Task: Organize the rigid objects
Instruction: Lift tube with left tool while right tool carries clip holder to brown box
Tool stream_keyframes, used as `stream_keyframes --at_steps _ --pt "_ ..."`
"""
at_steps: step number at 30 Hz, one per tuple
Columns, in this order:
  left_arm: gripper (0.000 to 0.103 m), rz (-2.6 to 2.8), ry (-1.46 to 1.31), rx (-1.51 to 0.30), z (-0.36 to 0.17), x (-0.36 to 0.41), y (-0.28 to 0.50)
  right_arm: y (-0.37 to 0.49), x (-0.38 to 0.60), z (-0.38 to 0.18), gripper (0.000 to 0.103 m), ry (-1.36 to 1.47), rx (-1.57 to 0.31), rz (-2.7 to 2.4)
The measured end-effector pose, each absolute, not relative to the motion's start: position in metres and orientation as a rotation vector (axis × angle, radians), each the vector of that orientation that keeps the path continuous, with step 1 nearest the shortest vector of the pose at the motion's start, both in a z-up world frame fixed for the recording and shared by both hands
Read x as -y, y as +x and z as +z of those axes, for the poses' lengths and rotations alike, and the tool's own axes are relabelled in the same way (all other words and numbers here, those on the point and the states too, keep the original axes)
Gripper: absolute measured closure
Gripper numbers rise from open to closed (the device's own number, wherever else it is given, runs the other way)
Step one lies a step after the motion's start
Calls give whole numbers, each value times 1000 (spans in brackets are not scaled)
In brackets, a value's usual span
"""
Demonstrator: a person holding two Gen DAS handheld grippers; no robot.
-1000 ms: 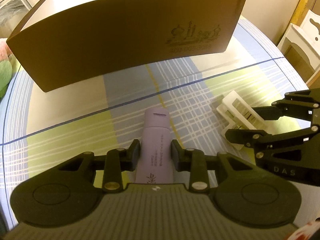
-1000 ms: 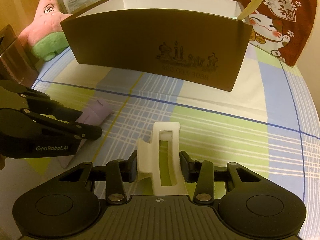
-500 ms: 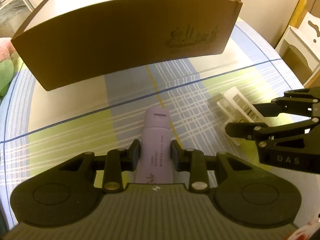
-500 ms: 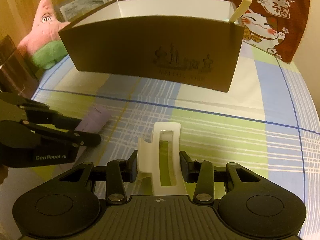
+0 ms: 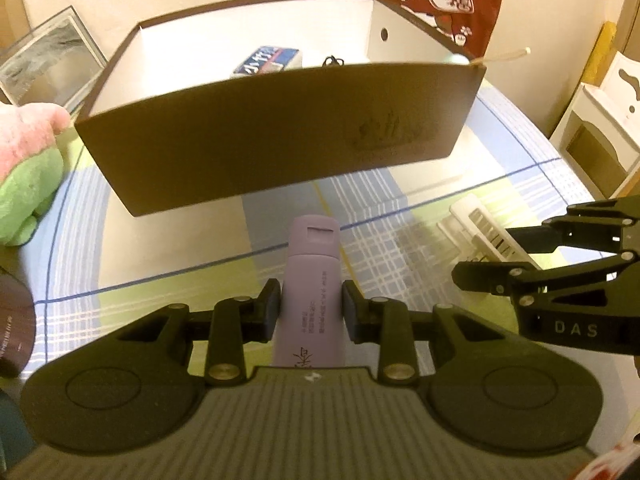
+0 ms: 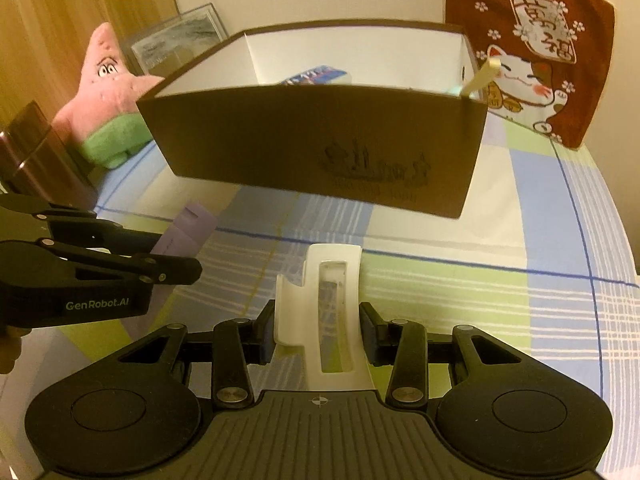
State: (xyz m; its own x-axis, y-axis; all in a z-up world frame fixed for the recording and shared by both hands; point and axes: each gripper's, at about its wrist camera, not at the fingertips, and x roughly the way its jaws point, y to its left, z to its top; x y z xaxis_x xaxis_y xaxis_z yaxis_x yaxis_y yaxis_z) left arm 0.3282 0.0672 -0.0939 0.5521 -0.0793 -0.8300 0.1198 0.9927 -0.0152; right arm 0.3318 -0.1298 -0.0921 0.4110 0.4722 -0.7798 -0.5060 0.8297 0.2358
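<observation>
Box (image 5: 256, 152) sits on the surface (image 5: 168, 256), ahead of both tools. Inside it, toward the back: a packet (image 5: 267, 61). Stick (image 6: 482, 75) pokes out of its right front corner. Plush toy (image 6: 108, 92) and framed picture (image 5: 48, 60) left of box; hanging cloth (image 6: 532, 48) behind-right. Left tool (image 5: 311, 307) has tube (image 5: 311, 280), right tool (image 6: 318, 328) has clip (image 6: 328, 312), side by side.

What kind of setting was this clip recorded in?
Most likely a home, perhaps a bedroom: a plaid sheet covers the soft surface, a pink star plush toy sits beside a framed picture, and a lucky-cat cloth hangs behind the brown box.
</observation>
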Motion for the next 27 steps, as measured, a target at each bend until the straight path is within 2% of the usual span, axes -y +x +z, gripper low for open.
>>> stream_keyframes --at_steps 17,27 --pt "74 -73 51 -882 -43 -83 331 347 121 -42 61 -6 -863 665" --pt "74 -58 75 -821 -13 -88 358 385 105 -9 61 17 -798 690"
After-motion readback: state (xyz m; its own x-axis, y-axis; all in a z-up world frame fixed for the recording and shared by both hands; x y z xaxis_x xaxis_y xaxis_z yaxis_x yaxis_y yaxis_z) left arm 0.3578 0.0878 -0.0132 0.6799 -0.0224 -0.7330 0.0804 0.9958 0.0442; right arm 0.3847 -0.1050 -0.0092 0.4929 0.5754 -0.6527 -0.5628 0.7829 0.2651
